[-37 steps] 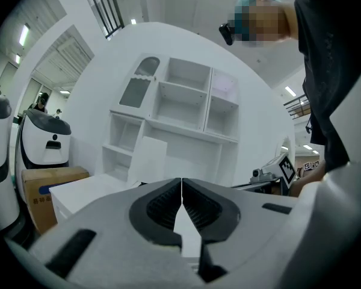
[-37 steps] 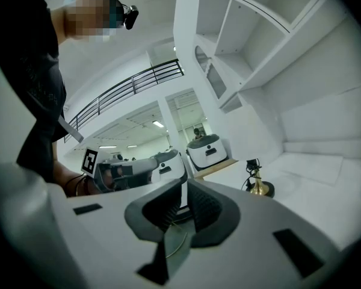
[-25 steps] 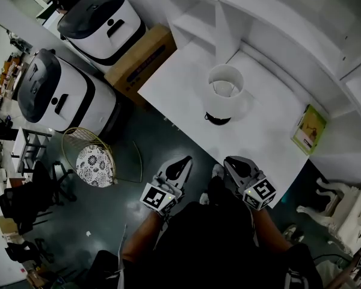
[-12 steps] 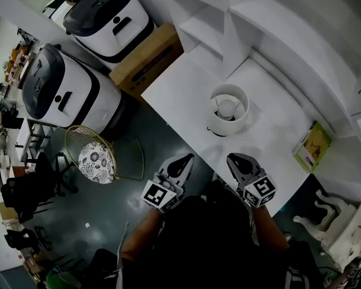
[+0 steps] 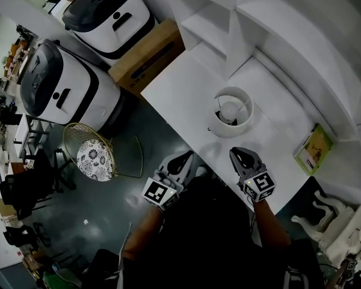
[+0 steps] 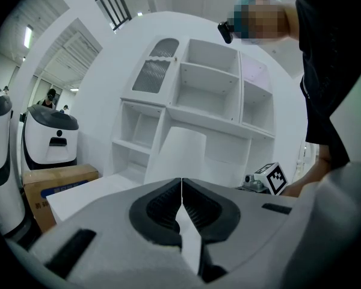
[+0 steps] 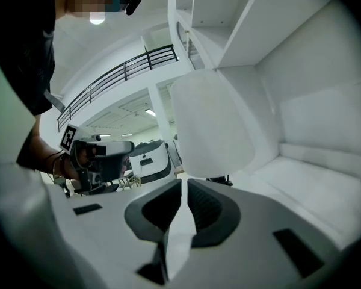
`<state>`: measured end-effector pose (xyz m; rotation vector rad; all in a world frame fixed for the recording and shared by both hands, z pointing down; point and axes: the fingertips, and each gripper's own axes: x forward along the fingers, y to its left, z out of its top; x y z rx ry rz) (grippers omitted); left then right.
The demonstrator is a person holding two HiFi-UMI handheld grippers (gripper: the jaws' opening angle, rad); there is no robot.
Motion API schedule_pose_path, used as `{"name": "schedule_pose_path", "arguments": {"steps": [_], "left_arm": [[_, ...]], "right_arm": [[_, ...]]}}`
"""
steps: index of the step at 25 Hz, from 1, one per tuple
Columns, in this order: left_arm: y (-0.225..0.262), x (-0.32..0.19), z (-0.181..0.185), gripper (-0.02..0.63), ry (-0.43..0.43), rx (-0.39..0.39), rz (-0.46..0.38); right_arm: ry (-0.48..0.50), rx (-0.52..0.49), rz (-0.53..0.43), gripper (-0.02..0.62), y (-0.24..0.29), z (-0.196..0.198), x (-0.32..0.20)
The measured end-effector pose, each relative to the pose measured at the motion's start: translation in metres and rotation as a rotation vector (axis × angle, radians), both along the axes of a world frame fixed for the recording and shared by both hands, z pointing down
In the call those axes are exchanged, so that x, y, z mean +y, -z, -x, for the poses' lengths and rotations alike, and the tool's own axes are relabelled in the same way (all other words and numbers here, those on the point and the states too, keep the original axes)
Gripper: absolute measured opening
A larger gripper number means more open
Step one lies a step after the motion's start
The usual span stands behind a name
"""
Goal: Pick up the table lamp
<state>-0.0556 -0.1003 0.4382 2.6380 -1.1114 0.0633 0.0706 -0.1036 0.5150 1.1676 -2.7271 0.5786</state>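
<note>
The table lamp point(image 5: 231, 112) stands upright on the white table point(image 5: 180, 86); from above I see its white shade and the bulb inside. My right gripper point(image 5: 240, 155) is shut and empty, just short of the lamp's near side. In the right gripper view the shade point(image 7: 211, 125) and dark base point(image 7: 221, 179) rise right behind the closed right gripper point(image 7: 183, 186). My left gripper point(image 5: 182, 161) is shut and empty, off the table's near edge, left of the lamp. Its own view shows the shade point(image 6: 180, 153) beyond the closed left gripper point(image 6: 182, 183).
White shelving point(image 5: 277, 29) backs the table. A green-yellow book point(image 5: 313, 140) lies at the table's right end. On the floor to the left stand two white machines with black tops point(image 5: 60, 86), a cardboard box point(image 5: 147, 56) and a wire stool with a patterned seat point(image 5: 94, 159).
The view has closed in on the table, and the lamp now sits nearer both grippers. My right gripper has moved forward over the table edge toward the lamp. Both stay shut.
</note>
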Motion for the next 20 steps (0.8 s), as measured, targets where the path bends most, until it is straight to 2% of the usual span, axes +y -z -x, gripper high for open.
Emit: {"name": "schedule_pose_path", "arguments": {"steps": [4,11,17,20], "left_arm": [[-0.011,0.001,0.008,0.018,-0.014,-0.025,0.024],[-0.023,0.002,0.016,0.020,-0.019,-0.024,0.039],[-0.043,0.004,0.020,0.019,-0.045,-0.038,0.040],[-0.059,0.007,0.020,0.020,-0.074,-0.061,0.008]], "right_arm": [[-0.041,0.037,-0.029,0.046,-0.012,0.002,-0.007],[-0.017,0.052,-0.007,0.046,-0.029,0.016,-0.006],[-0.055,0.078,-0.025,0.046,-0.037,0.022,-0.003],[-0.043,0.084,-0.023,0.047,-0.045,0.027,0.001]]}}
